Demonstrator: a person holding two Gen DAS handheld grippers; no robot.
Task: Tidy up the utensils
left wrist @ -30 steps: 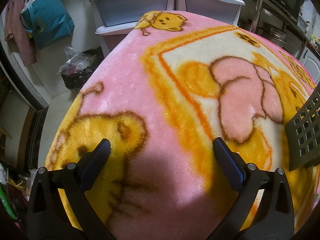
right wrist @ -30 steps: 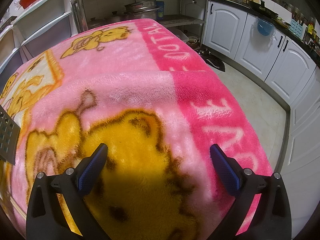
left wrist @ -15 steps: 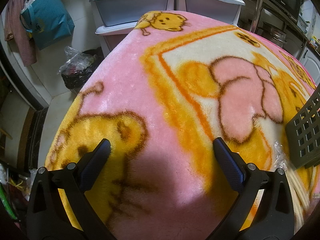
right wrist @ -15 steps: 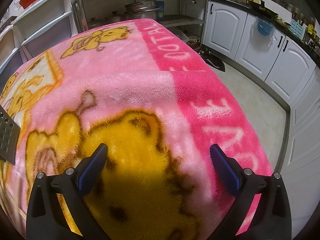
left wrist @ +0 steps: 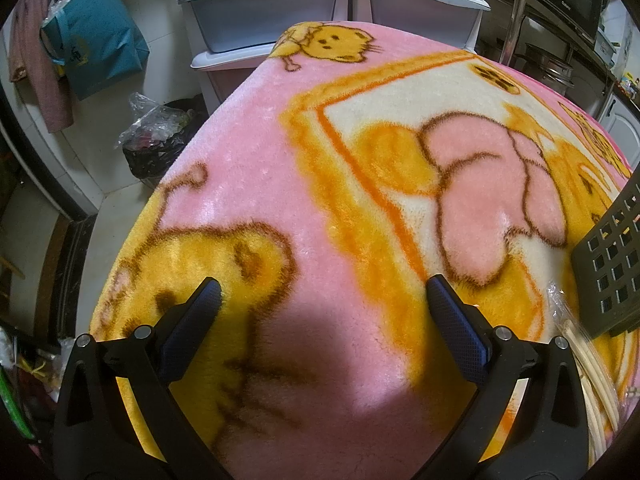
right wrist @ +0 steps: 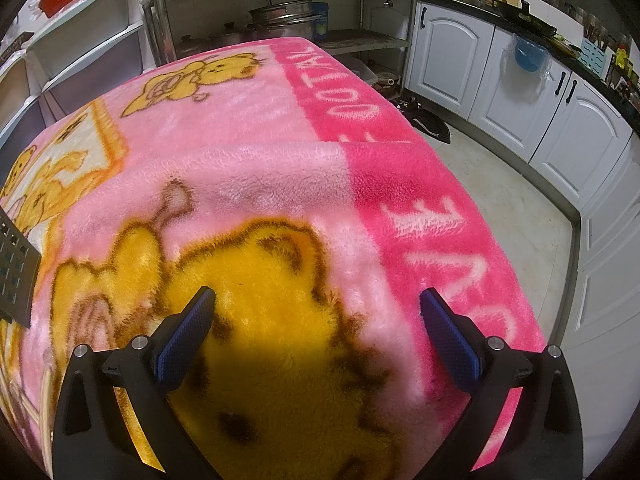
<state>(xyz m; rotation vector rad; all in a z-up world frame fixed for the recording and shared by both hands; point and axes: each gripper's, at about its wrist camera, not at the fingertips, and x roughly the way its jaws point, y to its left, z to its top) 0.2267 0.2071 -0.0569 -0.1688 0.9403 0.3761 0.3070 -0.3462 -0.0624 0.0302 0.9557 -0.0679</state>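
Bright overhead light, dark shadow under each claw (fisheye-warped edges).

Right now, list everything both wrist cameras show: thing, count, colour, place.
Blanket: one, pink with yellow bear print, covering the table.
Perforated holder: one, dark grey, on the blanket at the right edge of the left view.
Bagged chopsticks: one clear pack, pale sticks, lying just in front of the holder.
Storage drawers: two stacks, white-grey, behind the table.
Teal bag: one, hanging at far left.
Bin: one, black, with clear plastic, on the floor.
Metal pots: a few, silver, on a steel rack.
Cabinets: white, along the right wall.
Left gripper: black, blue pads, open, empty.
Right gripper: the same, open, empty.
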